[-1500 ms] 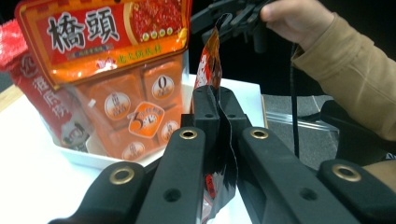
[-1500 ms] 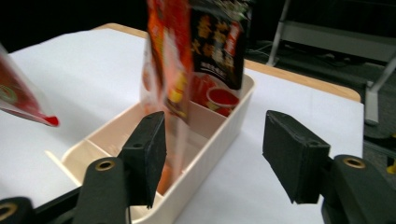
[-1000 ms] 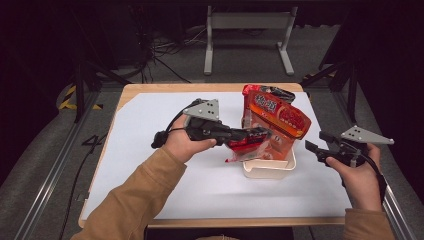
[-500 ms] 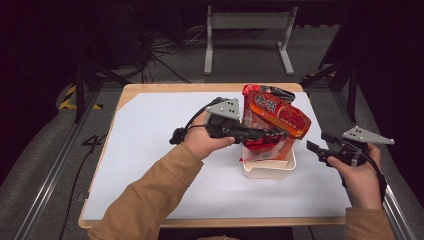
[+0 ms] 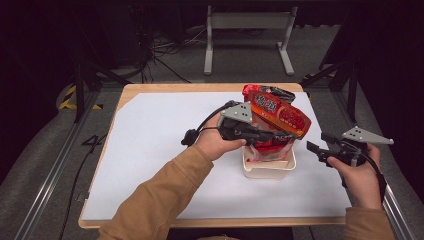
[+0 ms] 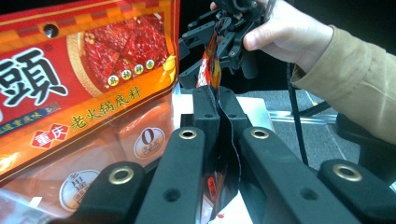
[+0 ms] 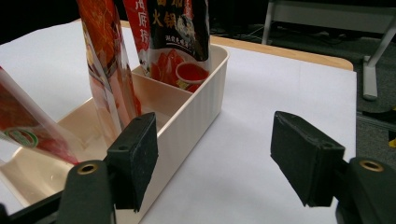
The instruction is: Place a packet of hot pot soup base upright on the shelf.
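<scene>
My left gripper (image 5: 286, 136) is shut on a thin red and black sauce packet (image 6: 210, 65), which stands edge-on between its jaws. It holds the packet over a cream bin (image 5: 267, 171) at the table's right middle. A big red hot-pot pouch (image 5: 280, 112) leans out of the bin, close beside the held packet (image 6: 84, 79). In the right gripper view, more packets (image 7: 109, 70) stand upright inside the bin (image 7: 196, 112), with a darker one (image 7: 180, 32) at its far end. My right gripper (image 5: 314, 149) is open just right of the bin, with nothing between its jaws (image 7: 219, 158).
White paper (image 5: 160, 150) covers the wooden table, with free room left of the bin. The table's right edge (image 5: 345, 195) runs close under the right hand. A metal stand (image 5: 247, 30) and cables lie on the floor behind.
The left hand has carried the packet rightward and slightly down, from the bin's left side to over the bin. The right gripper has stayed in place.
</scene>
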Action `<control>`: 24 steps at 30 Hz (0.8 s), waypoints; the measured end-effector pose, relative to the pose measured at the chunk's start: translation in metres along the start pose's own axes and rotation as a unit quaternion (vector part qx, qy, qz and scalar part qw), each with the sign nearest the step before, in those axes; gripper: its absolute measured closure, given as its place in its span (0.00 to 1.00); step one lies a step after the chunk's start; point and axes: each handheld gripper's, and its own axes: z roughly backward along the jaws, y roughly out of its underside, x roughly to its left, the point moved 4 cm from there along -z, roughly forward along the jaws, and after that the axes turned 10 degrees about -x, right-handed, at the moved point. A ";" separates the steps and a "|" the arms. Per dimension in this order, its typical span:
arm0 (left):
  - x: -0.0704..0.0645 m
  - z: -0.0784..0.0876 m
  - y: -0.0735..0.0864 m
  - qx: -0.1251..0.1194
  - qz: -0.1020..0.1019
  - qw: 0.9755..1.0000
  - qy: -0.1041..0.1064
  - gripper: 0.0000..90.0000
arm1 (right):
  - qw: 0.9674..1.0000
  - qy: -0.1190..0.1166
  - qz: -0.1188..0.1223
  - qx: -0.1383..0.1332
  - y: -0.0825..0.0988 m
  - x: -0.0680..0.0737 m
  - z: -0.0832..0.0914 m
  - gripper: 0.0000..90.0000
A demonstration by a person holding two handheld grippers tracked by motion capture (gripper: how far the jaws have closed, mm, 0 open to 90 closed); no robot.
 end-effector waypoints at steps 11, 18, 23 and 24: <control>0.005 -0.011 0.010 -0.003 0.001 1.000 0.007 0.99 | 1.000 0.000 -0.004 0.002 0.002 -0.001 -0.002 0.35; -0.002 -0.009 0.010 -0.011 0.001 1.000 0.021 0.99 | 1.000 0.000 -0.007 0.002 0.003 -0.002 -0.002 0.35; -0.002 -0.008 0.014 -0.004 0.004 1.000 0.023 0.99 | 1.000 -0.002 -0.009 0.005 0.004 0.000 -0.004 0.35; -0.001 -0.008 0.015 -0.002 0.005 1.000 0.023 0.99 | 1.000 -0.004 -0.007 0.005 0.005 0.000 -0.005 0.35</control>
